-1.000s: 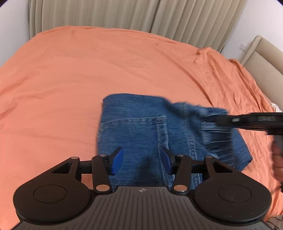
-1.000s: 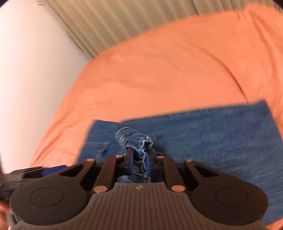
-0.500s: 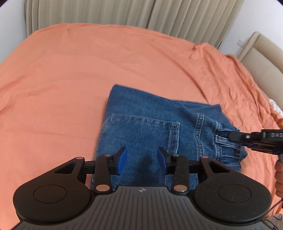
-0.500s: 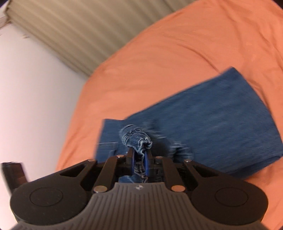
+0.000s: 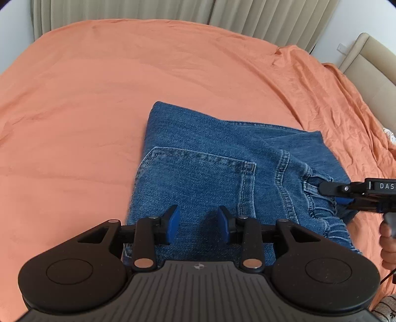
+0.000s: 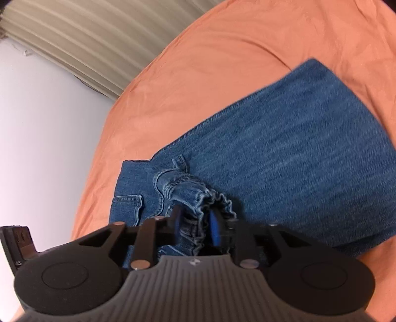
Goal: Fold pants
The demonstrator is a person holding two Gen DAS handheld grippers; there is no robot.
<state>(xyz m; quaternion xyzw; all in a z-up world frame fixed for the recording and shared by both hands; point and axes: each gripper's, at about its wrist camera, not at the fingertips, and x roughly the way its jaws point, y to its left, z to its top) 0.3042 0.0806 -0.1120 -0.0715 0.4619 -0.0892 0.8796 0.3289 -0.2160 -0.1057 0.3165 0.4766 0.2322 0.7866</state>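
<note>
One pair of blue denim pants (image 5: 212, 168) is lying folded into a thick rectangle on the orange bed sheet (image 5: 99, 99), and two grippers are working over it, one in each of the person's hands. The left gripper (image 5: 198, 224) is hovering just above the near edge of the pants, below the one back pocket (image 5: 198, 173) that is showing; its two blue pads are standing apart with only flat denim beneath them, not pinching anything, and its jaws have just been closing somewhat. The right gripper (image 6: 195, 226) is sitting at the gathered elastic waistband (image 6: 198, 198); its jaws have just been opening, and the bunched denim is lying loosely between the two blue pads rather than being squeezed, with a dark gap beside the right pad. In the left wrist view that same gripper is reaching in from the right edge, cut off by the frame, and only part of the hand (image 5: 387, 245) holding it is showing. The right wrist view is tilting and slightly blurring, so the seams there are hard to make out, and each gripper's black body is hiding the nearest strip of the pants. Around the bed, beige pleated curtains (image 5: 247, 19) are hanging along the far side, one padded beige headboard (image 5: 371, 64) is standing at the right, and a white wall (image 6: 37, 123) is filling the left of the right wrist view.
</note>
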